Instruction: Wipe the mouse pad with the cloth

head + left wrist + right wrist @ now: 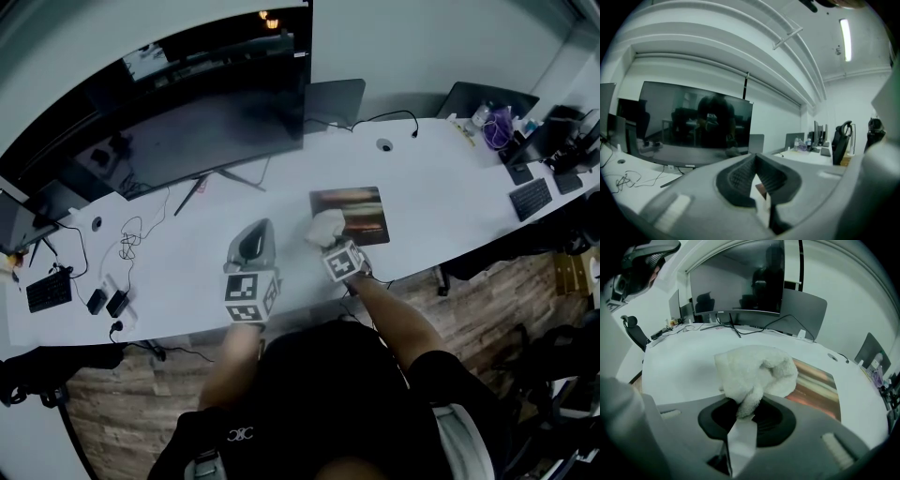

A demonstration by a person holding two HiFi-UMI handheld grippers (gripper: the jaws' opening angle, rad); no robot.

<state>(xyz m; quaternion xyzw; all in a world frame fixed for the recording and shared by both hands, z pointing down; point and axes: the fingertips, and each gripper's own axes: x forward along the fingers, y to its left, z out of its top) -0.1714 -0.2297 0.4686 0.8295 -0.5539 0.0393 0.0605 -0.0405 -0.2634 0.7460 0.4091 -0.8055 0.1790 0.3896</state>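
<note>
Pinching cloth (757, 371) in clenched right hand-held gripper (752, 401), wad down on mouse pad (818, 385) left edge, likely set to sweep across. Holding left hand-held gripper (755, 157) closed and empty above bench (187, 272), left of mouse pad, probably just out of the stroke's way.
</note>
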